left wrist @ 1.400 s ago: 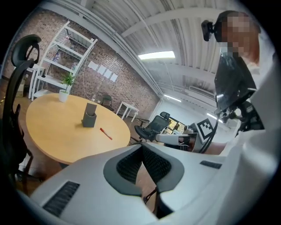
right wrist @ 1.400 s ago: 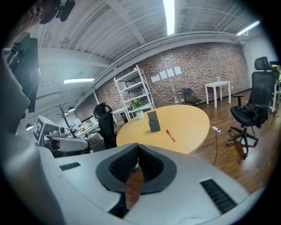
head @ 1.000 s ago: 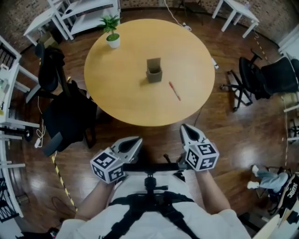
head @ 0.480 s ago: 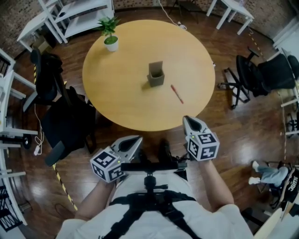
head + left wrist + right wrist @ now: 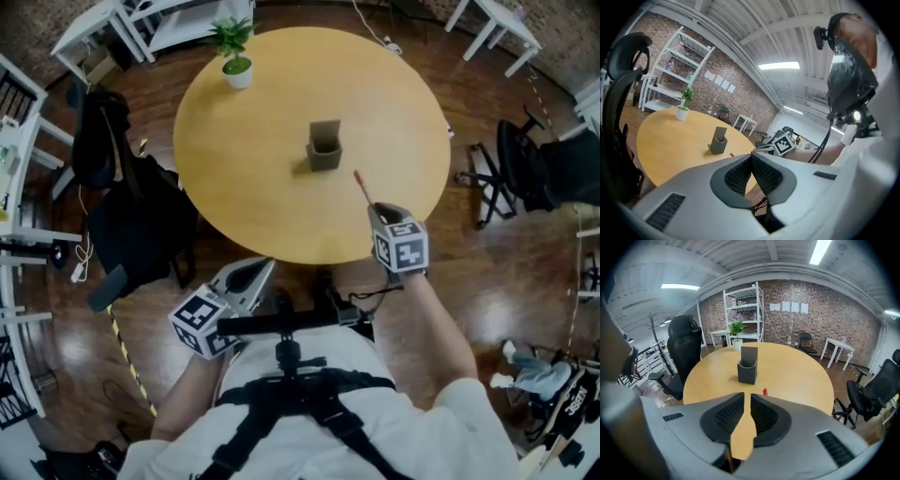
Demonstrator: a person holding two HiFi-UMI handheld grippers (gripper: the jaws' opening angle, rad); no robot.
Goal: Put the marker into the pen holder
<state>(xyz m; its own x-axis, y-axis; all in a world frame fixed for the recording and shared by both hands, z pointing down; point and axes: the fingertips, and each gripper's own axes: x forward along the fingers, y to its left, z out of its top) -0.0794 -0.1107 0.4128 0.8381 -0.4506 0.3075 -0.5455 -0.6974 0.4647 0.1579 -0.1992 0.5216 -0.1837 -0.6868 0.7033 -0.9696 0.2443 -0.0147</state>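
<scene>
- The marker (image 5: pixel 360 186) lies flat on the desk (image 5: pixel 253 169), at 5 o'clock of the pen holder (image 5: pixel 324 147), apart from it.
- The right tool (image 5: pixel 377 210), near the marker's 6 o'clock end: jaws opening, narrow gap, nothing between.
- The left tool (image 5: pixel 265 267), off the desk's 6 o'clock edge: jaws together, empty.

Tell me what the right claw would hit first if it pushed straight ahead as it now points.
Probably the red marker, lying just beyond the right claw, slightly right of its line; depth is unclear. The claw is opening, nothing in it. The pen holder stands farther on.
</scene>
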